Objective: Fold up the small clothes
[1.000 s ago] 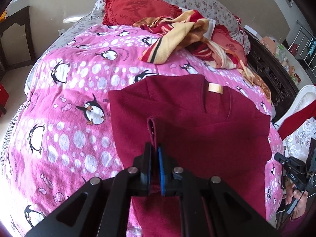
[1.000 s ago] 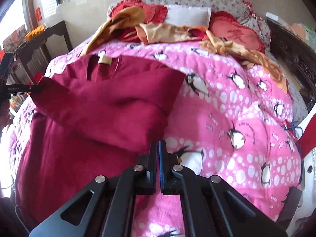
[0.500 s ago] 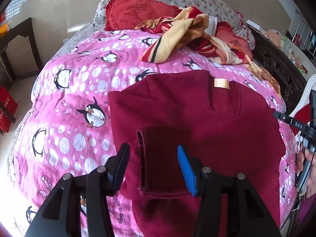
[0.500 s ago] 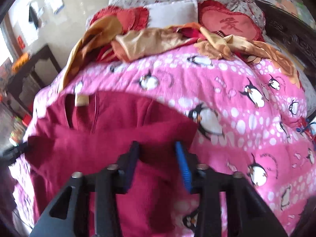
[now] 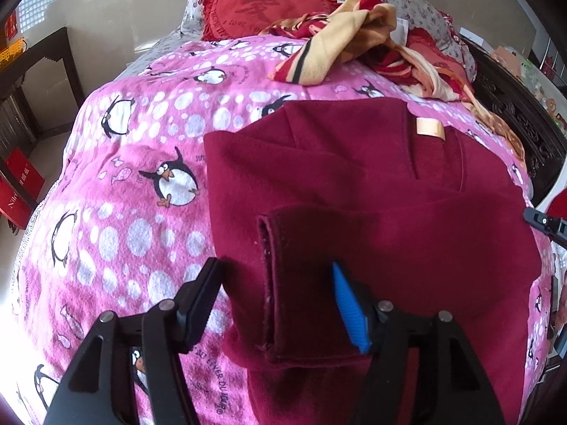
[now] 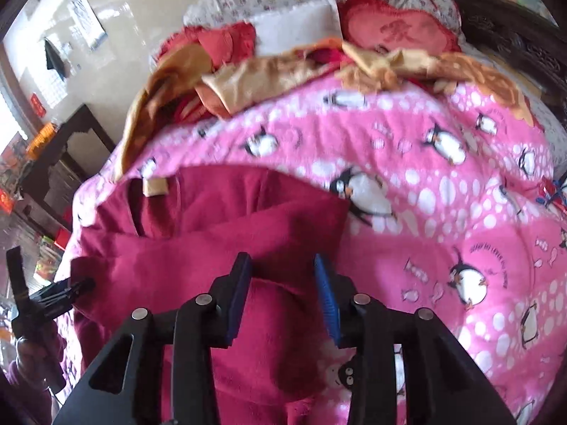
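Note:
A dark red sweater (image 5: 372, 191) lies on the pink penguin blanket (image 5: 149, 156), collar and tan label (image 5: 429, 128) toward the pillows. One sleeve is folded across the body, its cuff (image 5: 283, 283) lying flat. My left gripper (image 5: 276, 294) is open and empty, its jaws either side of that cuff, just above it. In the right wrist view the sweater (image 6: 198, 248) fills the lower left. My right gripper (image 6: 283, 279) is open and empty over the sweater's folded right side, near its edge. The left gripper also shows at the left edge of the right wrist view (image 6: 53, 294).
A heap of red and tan striped clothes (image 5: 340, 46) and red heart cushions (image 5: 258, 7) lie at the head of the bed. A dark carved bed frame (image 5: 514, 113) runs along the right. A dark wooden table (image 5: 32, 67) stands left of the bed.
My left gripper opened and let go of the sleeve cuff, which now lies folded on the sweater. My right gripper opened too and moved left over the sweater's edge.

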Demonstrator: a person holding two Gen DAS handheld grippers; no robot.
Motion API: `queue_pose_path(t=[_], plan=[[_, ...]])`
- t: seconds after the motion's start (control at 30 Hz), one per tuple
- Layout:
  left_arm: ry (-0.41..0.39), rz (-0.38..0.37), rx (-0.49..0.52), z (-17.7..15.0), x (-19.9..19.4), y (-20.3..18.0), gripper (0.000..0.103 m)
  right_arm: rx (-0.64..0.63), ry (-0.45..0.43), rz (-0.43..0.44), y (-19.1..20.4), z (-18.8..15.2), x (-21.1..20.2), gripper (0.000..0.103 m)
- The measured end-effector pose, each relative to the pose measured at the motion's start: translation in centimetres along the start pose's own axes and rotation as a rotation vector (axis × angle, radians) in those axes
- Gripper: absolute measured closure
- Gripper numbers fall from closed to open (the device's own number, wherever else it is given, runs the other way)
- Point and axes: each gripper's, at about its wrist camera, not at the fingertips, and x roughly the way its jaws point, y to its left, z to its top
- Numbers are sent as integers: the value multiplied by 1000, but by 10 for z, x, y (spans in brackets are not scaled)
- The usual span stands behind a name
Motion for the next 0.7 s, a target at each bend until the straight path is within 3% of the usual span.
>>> queue_pose_path(t=[0.03,0.13,0.17,0.3,0.4,0.5,0.7], plan=[[-1,6,0,-1,0,0,35,11,14,9,0,-1,5,74],[6,15,16,-4,-4,-4,33,12,-28,15,-1,1,1,99],[4,19,21,-5,-5,-5,30,14,-43,7,-3,1,-3,102],[12,41,31,-7,-1,-10,25,2,-47,-108,-14,-3,5,103],[9,50,36,-7,0,-13,25,56,-55,-67,-25,-8,2,102],[10,57,47,-7,0,-15,25,69,-74,-66,-21,-13,-16,94],[13,61,47,-6,1,-16,25,-6,-52,-13,5,-41,-38,91]])
